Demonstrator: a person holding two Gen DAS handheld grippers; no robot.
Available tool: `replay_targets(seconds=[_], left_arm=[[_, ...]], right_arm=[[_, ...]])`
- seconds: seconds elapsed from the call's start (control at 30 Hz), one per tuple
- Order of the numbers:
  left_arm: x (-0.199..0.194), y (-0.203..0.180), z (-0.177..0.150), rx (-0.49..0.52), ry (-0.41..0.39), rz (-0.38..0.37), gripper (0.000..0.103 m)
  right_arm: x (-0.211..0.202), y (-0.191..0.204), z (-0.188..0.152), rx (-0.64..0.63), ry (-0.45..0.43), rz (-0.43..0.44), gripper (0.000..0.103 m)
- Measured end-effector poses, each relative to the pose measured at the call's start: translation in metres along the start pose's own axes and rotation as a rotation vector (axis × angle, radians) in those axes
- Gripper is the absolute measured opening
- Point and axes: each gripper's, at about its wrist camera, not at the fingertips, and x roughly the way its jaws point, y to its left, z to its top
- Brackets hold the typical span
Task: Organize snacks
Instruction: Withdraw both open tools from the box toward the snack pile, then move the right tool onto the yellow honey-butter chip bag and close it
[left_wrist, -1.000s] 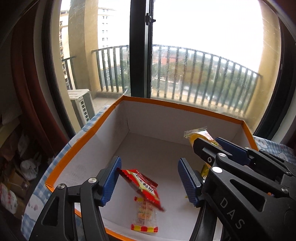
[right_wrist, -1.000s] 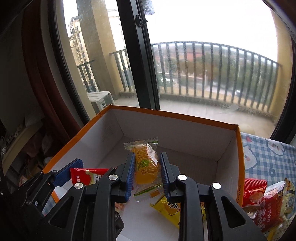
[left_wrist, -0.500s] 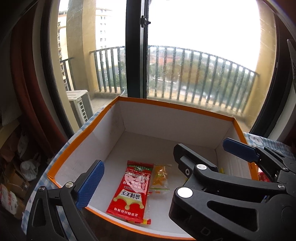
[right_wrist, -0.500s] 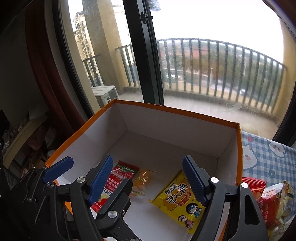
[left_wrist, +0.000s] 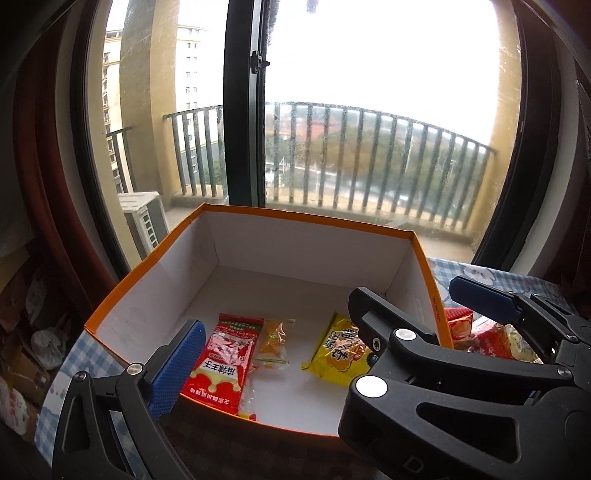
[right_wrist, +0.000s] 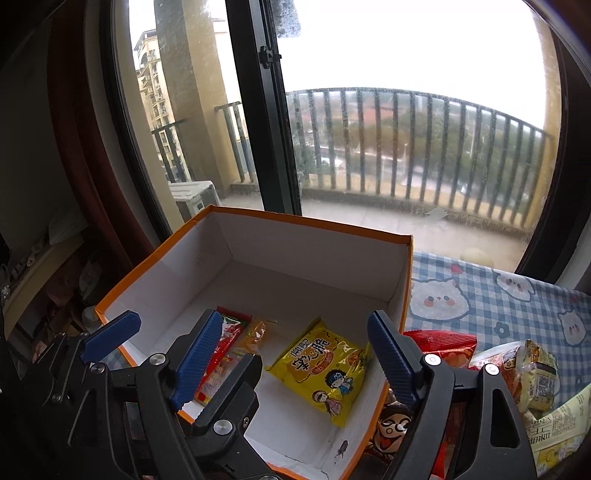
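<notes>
We are holding both tools over the orange box, and both have just let go. The left tool is now standing fully spread and empty; a second ago it was dropping the red packet. The right tool's jaws are opening, nothing between them, its small orange sweet now lying beside the red packet at about 7 o'clock on the box floor, the yellow packet at 5 o'clock. More snacks are waiting on the bench at 3 o'clock, so we are judging another pickup comes next.
</notes>
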Motion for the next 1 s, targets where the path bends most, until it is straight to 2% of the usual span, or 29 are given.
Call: replay_targets(seconds=[0.17,0.53,0.77,1.0], left_arm=[[-0.011,-0.010,-0.007,-0.011,0.022,-0.027,0.101],[-0.052,-0.045,-0.030,0.031,-0.025,-0.102,0.101],[-0.069,-0.065,-0.042,0.068,-0.051,-0.158,0.101],[-0.075,-0.088,-0.060,0.098,-0.041,-0.213,0.101]], right_arm=[[-0.015,-0.007,-0.008,-0.005,-0.001,-0.009,0.084],[-0.072,-0.031,-0.041,-0.004,-0.050,-0.054,0.087],[-0.102,-0.045,-0.057,0.014,-0.090,-0.103,0.089],[-0.121,-0.060,-0.076,0.035,-0.110,-0.166,0.090]])
